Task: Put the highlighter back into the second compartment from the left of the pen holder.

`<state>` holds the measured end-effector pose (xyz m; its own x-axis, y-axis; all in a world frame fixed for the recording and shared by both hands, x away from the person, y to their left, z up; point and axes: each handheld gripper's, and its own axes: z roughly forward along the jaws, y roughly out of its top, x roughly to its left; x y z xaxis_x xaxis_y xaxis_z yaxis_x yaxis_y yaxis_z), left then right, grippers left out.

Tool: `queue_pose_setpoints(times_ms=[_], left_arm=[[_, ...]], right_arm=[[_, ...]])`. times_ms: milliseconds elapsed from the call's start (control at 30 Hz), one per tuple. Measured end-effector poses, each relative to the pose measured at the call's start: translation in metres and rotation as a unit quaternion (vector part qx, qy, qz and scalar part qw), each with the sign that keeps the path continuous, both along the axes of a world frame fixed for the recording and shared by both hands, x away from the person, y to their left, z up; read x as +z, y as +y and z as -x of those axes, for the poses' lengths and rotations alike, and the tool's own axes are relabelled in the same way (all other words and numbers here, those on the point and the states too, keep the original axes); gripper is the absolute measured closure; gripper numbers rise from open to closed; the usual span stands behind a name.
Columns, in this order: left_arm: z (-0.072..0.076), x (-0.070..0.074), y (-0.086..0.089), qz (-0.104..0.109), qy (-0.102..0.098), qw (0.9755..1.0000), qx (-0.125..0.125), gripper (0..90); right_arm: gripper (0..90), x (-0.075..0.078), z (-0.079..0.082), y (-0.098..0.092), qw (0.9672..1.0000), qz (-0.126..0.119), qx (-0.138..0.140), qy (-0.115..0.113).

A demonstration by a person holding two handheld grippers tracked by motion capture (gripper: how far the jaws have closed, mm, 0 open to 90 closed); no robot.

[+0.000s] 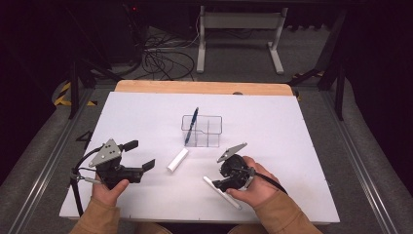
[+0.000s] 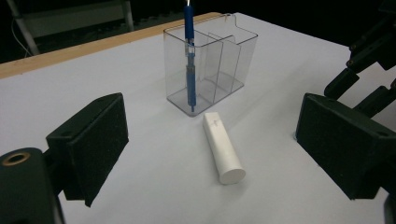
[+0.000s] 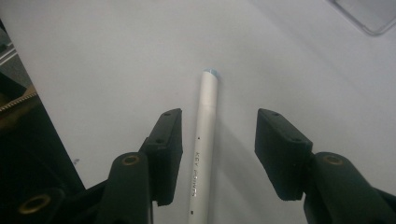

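Right gripper view looks down on a slim white pen (image 3: pixel 204 140) lying flat on the white worktop (image 3: pixel 116 51), with the right claw (image 3: pixel 219 149) spread wide astride it: one black pad sits just beside the barrel on its left, the other stands clear on its right, and neither visibly touches it. The pen carries small grey lettering (too blurred to read) and ends in a pale bluish tip. In the high view the same pen (image 1: pixel 222 192) lies near the front edge of the worktop (image 1: pixel 292 126), partly under the right claw (image 1: pixel 214 184), which a hand (image 1: pixel 251 187) holds from below.

Farther back, near the middle of the worktop, stands a clear plastic organiser (image 1: pixel 202 130) split into compartments, with a blue pen (image 1: pixel 191 126) leaning upright in its left compartment. Just in front of it lies a short white cylinder (image 1: pixel 178 160), close to the organiser though apart from it.

The left claw (image 1: pixel 141 156) is held above the worktop at the left, its jaws wide apart with nothing between them. In the left gripper view they frame the white cylinder (image 2: pixel 223 147), the organiser (image 2: pixel 210 65) and the blue pen (image 2: pixel 189 60) beyond.
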<state>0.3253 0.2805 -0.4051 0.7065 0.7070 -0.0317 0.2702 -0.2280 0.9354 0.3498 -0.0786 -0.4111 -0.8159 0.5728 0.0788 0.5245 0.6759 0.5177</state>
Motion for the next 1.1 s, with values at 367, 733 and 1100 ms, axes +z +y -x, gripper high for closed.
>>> queue_pose_setpoints(times_ms=[367, 733, 1100], left_arm=[[-0.001, -0.001, 0.000, 0.002, 0.005, 1.0000, 0.003, 10.3], [-0.001, -0.002, 0.001, -0.002, 0.003, 1.0000, 0.007, 10.3], [-0.001, -0.002, 0.001, -0.007, -0.001, 0.9999, 0.007, 10.3]], right_arm=[[56.3, -0.010, 0.002, 0.008, 0.9995, 0.022, -0.006, 0.023], [63.6, -0.017, 0.005, 0.014, 0.9982, 0.043, -0.026, 0.033], [70.2, -0.021, 0.007, 0.018, 0.9965, 0.059, -0.047, 0.036]])
